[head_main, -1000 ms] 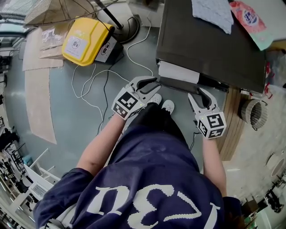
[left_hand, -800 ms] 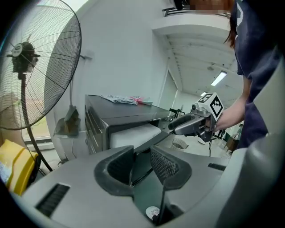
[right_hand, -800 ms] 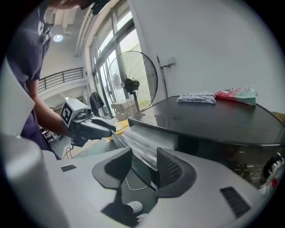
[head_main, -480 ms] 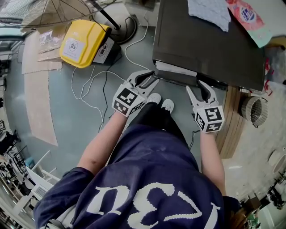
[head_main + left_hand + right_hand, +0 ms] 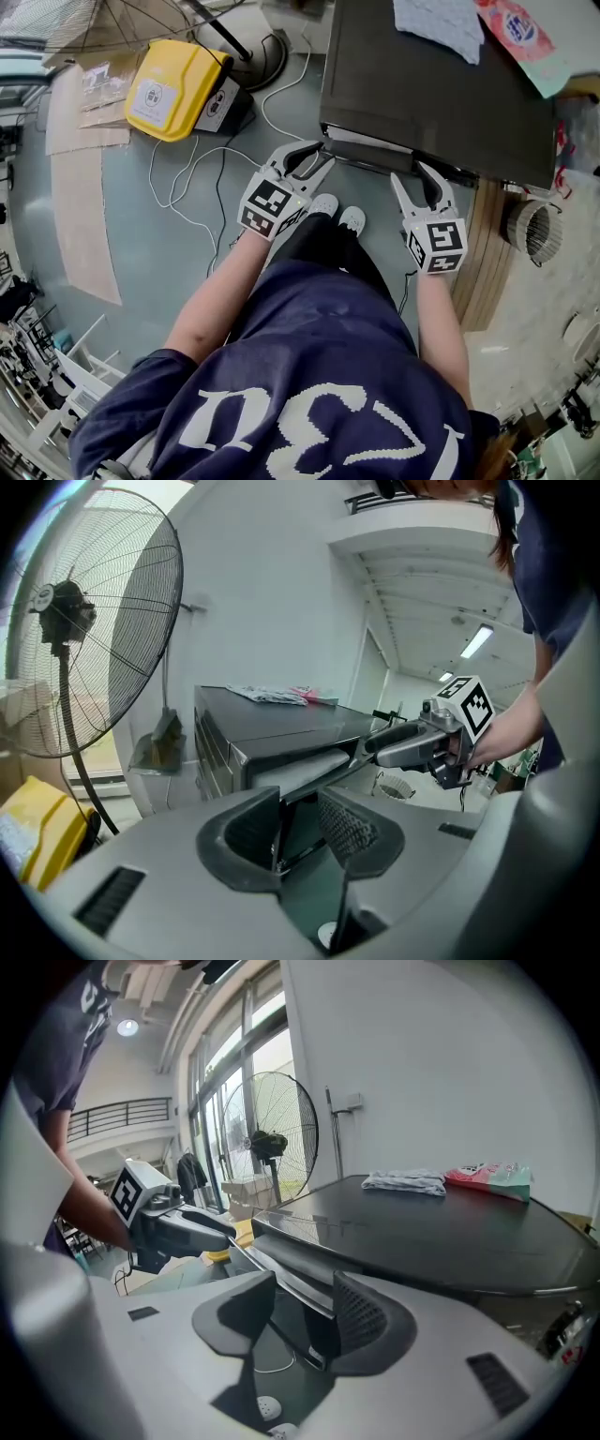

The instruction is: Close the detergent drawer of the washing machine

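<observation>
The dark washing machine [image 5: 441, 89] fills the upper right of the head view. Its detergent drawer [image 5: 367, 148] sticks out only a little at the front, a thin white strip of it showing. My left gripper [image 5: 315, 157] is at the drawer's left end and my right gripper [image 5: 419, 180] at its right end. Both pairs of jaws are opening. In the left gripper view the drawer's dark front [image 5: 302, 819] lies between the jaws of the left gripper [image 5: 298, 825], not pressed. In the right gripper view the drawer's front edge [image 5: 292, 1274] runs between the jaws of the right gripper [image 5: 305, 1314].
A yellow case [image 5: 176, 84] and white cables [image 5: 192, 173] lie on the floor at the left. A standing fan [image 5: 84, 621] is beside the machine. A cloth [image 5: 436, 23] and a pink packet [image 5: 520, 36] lie on the machine's top. The person's shoes [image 5: 339, 214] are below the drawer.
The drawer has slid further into the machine, showing less white. Both grippers have moved with it toward the machine, and their jaws have widened a little.
</observation>
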`<state>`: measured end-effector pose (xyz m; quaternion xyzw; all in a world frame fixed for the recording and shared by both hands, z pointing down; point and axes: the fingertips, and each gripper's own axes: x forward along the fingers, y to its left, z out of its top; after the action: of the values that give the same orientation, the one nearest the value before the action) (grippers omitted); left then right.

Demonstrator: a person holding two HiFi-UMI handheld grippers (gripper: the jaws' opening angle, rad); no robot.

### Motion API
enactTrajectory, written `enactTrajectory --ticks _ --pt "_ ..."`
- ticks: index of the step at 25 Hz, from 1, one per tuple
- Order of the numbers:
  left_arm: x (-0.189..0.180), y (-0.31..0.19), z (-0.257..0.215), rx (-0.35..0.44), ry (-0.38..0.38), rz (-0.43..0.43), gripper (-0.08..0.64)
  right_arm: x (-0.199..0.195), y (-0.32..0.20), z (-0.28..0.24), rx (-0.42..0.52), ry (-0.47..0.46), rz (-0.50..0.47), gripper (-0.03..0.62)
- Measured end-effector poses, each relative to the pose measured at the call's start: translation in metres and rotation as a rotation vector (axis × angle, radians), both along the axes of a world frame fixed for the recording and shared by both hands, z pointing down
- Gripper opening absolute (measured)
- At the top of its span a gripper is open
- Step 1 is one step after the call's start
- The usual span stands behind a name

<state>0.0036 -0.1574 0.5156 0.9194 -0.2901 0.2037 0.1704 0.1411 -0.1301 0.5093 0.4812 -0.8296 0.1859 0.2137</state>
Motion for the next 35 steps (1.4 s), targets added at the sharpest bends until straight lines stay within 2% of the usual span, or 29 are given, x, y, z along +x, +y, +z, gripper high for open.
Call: enactTrajectory --ticks 4,9,12,15,17,18,22,26,29,32,35 --pt "-0.001 -0.003 0.000 0.001 0.004 -0.009 0.137 0.000 -0.002 -0.002 0.024 0.014 0.008 0.212" --pt "-0.006 -0.003 0.000 0.008 -0.003 -0.072 0.137 0.004 0.000 -0.005 0.049 0.018 0.044 0.213" --pt "-0.014 0.001 -0.003 0.023 -0.005 -0.113 0.117 0.011 0.008 -0.010 0.071 0.031 0.075 0.182" --pt "-0.018 0.004 -0.009 0.045 -0.005 -0.141 0.039 0.018 0.011 -0.015 0.092 0.049 0.103 0.125" --pt "-0.014 0.006 -0.013 0.056 0.008 -0.126 0.024 0.021 0.012 -0.020 0.111 0.060 0.114 0.029" --pt "-0.011 0.006 -0.014 0.061 0.010 -0.114 0.021 0.022 0.012 -0.021 0.116 0.065 0.112 0.017" --pt "-0.004 0.005 -0.009 0.079 -0.006 -0.091 0.020 0.016 0.014 -0.013 0.076 0.049 0.098 0.017" --pt "-0.003 0.005 -0.007 0.088 -0.014 -0.102 0.020 0.016 0.014 -0.009 0.063 0.017 0.109 0.017" --pt "-0.003 0.004 -0.008 0.082 -0.021 -0.114 0.020 0.012 0.016 -0.008 0.058 0.010 0.079 0.017" --pt "-0.002 0.004 -0.008 0.082 -0.026 -0.106 0.019 0.007 0.018 -0.001 0.033 0.027 0.045 0.016" --pt "-0.002 0.000 -0.006 0.087 -0.033 -0.113 0.018 0.010 0.014 0.011 -0.011 0.057 0.063 0.015"
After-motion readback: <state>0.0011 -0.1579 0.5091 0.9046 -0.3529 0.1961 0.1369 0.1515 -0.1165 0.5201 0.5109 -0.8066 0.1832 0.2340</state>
